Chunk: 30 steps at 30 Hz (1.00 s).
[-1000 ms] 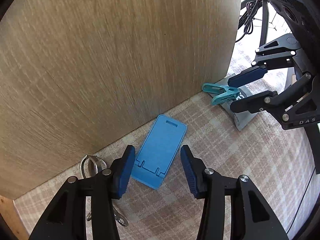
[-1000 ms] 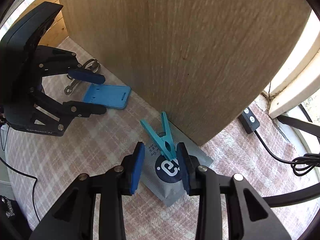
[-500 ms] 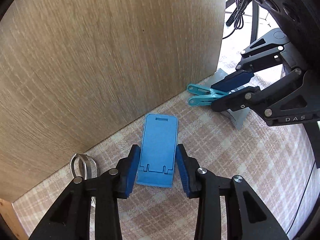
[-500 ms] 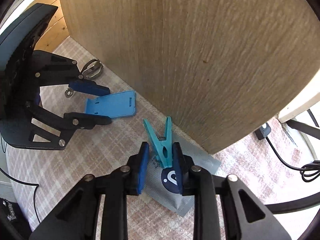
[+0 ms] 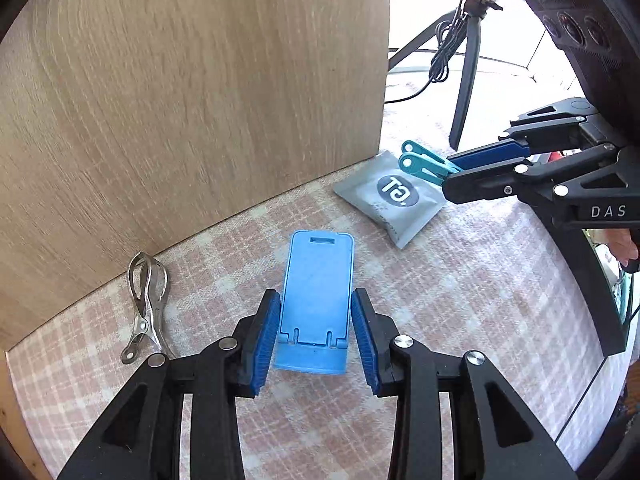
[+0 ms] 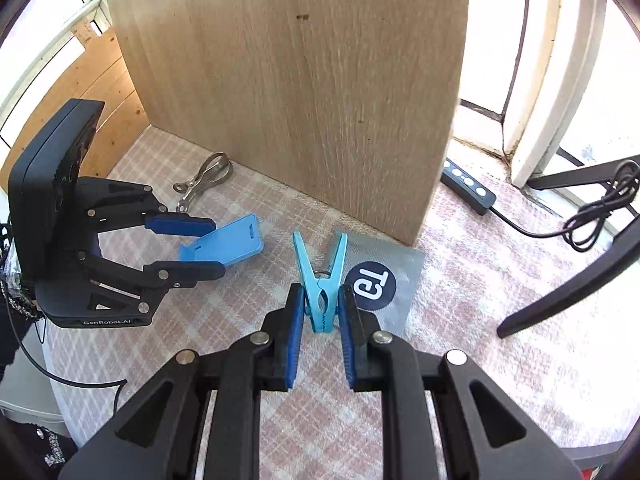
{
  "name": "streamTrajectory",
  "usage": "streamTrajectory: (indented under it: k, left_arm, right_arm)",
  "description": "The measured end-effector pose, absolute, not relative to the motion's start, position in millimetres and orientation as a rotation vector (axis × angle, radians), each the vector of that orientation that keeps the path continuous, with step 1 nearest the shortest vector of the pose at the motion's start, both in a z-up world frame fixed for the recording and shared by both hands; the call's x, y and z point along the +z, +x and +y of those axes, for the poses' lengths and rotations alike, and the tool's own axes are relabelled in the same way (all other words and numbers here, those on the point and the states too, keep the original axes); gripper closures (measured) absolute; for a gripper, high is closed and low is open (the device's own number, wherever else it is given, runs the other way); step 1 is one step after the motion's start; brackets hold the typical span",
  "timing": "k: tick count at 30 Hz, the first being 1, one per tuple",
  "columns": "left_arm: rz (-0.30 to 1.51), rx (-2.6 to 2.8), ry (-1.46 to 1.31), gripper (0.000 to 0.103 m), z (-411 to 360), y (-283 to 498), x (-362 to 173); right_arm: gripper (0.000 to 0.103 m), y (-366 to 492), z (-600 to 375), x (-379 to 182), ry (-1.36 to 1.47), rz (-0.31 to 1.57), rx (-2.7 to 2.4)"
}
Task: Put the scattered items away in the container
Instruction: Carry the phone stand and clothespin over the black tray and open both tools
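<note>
Pink checked cloth lies below a wooden box wall at twelve o'clock. Your left gripper pinches the flat blue plastic phone stand. Your right gripper pinches the light-blue plastic clothespin.

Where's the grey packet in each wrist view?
Left wrist: grey packet upper right of centre, beside the wooden box's corner, under the clothes peg.
Right wrist: packet just right of centre, behind the peg.
Shared landmark: that box corner.

My left hand-held gripper and right hand-held gripper are showing black linkage arms, silver rivets, ribbed blue pads; white "DAS" and "GenRobot.AI" lettering.
</note>
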<state>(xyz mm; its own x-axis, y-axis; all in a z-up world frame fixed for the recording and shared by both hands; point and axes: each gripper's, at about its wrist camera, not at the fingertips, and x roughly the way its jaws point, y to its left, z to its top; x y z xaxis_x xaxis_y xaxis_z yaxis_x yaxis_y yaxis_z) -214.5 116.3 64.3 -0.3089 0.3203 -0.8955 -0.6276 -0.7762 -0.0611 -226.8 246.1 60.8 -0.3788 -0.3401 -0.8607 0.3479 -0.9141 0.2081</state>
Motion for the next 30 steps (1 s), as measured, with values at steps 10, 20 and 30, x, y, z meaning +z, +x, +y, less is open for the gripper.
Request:
streamTrajectory:
  k: [10, 20, 30]
  left_arm:
    - [0.422, 1.973, -1.142, 0.068, 199, -178, 123]
    - [0.456, 1.761, -1.000, 0.068, 329, -95, 148]
    - [0.533, 1.598, -0.907, 0.068, 424, -26, 160]
  right_arm:
    - [0.086, -139, 367, 135, 1.421, -0.191, -2.578]
    - [0.086, -40, 525, 153, 1.641, -0.282, -2.881]
    - [0.086, 6, 598, 140, 1.725, -0.425, -2.946]
